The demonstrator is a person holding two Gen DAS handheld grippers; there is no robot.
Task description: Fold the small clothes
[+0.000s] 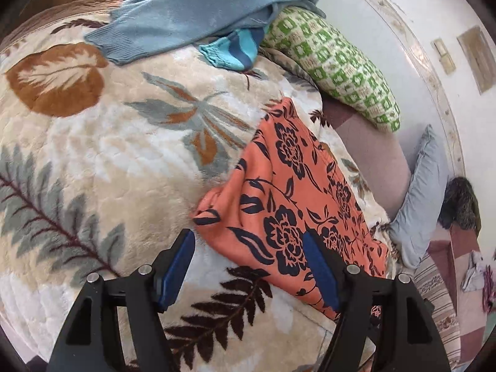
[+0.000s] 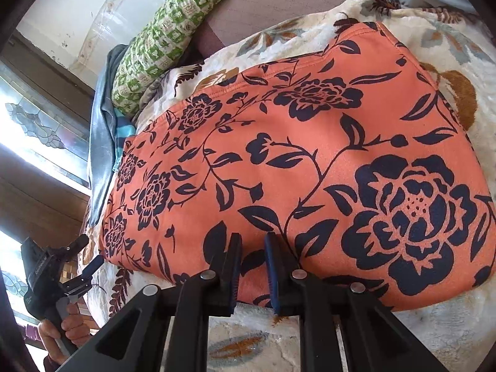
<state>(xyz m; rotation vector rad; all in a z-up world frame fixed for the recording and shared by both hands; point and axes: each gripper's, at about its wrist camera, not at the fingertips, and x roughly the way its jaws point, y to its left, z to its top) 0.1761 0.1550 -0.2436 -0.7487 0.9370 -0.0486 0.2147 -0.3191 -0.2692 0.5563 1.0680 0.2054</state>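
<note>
Orange floral garment (image 2: 310,155) on blanket (image 1: 93,155), mid-fold. Left hand-held gripper (image 1: 248,266) open, empty; right hand-held gripper (image 2: 252,269) nearly closed, pinching hem. Next, probably: carry hem across, smooth flat.

Counts on the bed: three garments, two pillows, one blanket, two grippers

One orange floral garment (image 1: 288,204) lies near; one grey-blue knit garment (image 1: 198,9) and one striped blue piece (image 1: 232,49) lie far. One green checked pillow (image 1: 338,68) sits far right, one pale blue pillow (image 1: 418,195) right. One leaf-patterned blanket (image 1: 93,155) is under all. One left gripper (image 1: 248,266), one right gripper (image 2: 252,266).
</note>
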